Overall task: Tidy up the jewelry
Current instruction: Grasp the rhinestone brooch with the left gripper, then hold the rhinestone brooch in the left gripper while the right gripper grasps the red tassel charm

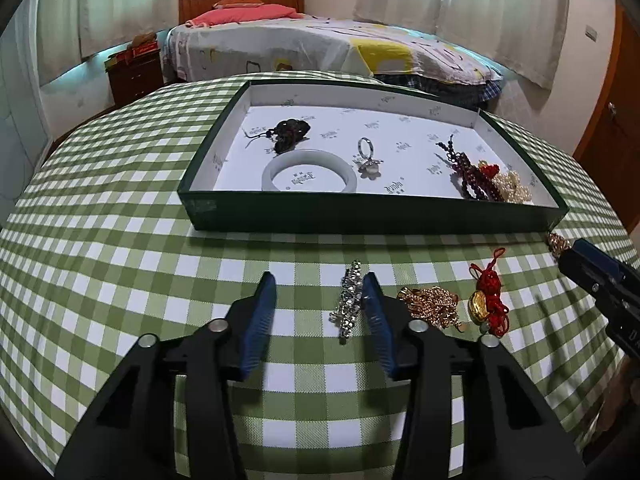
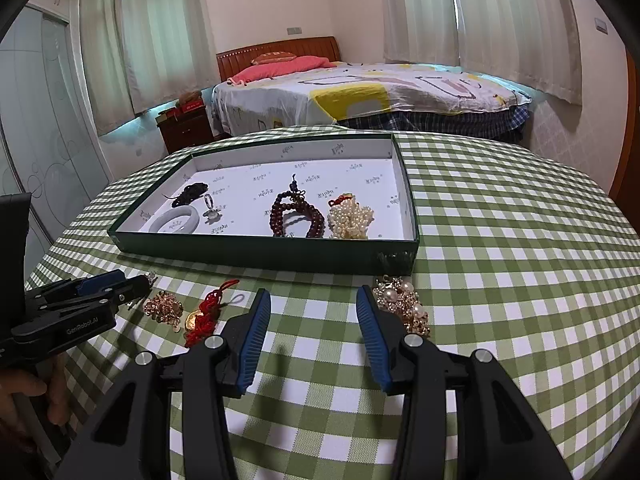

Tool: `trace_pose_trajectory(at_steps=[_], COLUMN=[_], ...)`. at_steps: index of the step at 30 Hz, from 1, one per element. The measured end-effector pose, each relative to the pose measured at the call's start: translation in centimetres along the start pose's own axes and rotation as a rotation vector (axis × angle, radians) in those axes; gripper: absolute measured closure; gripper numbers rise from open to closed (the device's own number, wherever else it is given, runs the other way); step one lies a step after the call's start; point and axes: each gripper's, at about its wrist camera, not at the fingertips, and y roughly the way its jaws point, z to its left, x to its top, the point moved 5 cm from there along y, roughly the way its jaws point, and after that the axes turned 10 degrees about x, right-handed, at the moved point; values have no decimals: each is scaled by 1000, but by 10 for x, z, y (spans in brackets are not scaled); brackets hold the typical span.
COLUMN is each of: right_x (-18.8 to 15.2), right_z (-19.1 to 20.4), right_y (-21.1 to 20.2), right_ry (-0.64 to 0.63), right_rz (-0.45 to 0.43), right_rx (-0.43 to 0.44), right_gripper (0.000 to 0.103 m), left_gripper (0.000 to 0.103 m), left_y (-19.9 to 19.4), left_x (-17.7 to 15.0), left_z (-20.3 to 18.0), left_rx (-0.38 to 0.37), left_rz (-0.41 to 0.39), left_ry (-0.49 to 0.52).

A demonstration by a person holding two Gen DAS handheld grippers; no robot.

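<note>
A green box lid (image 1: 376, 216) (image 2: 260, 252) lined in white holds a pale bangle (image 1: 308, 170), a silver ring (image 1: 366, 154), dark beads (image 1: 290, 132), a red-brown bead bracelet (image 2: 296, 216) and pearls (image 2: 352, 220). On the cloth lie a silver rhinestone piece (image 1: 350, 302), a gold chain cluster (image 1: 432, 304) (image 2: 164, 306), a red knot charm with a gold ingot (image 1: 488, 300) (image 2: 204, 314) and a gold-and-pearl piece (image 2: 404, 306). My left gripper (image 1: 320, 300) is open, the rhinestone piece lying against its right finger. My right gripper (image 2: 312, 312) is open and empty, just left of the gold-and-pearl piece.
The table wears a green-and-white checked cloth (image 1: 120, 280). A bed (image 2: 360, 92) and a wooden nightstand (image 2: 184, 128) stand beyond it. A hand (image 2: 24, 396) holds the left gripper body (image 2: 76, 308) at the left edge of the right wrist view.
</note>
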Motion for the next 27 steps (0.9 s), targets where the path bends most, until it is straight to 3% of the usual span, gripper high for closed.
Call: trace_pose_trajectory(at_steps=[7, 27], right_x=[-2, -6], right_z=[4, 54], right_y=[3, 35], right_ry=[-4, -43], right_rz=[11, 103], right_rx=[5, 69], right_gripper=[58, 58], left_gripper=[91, 91], left_y=[-1, -14], left_x=[-1, -12], left_z=[-4, 58], left_rx=[-5, 85], left_rz=[-10, -5], left_ry=[41, -51])
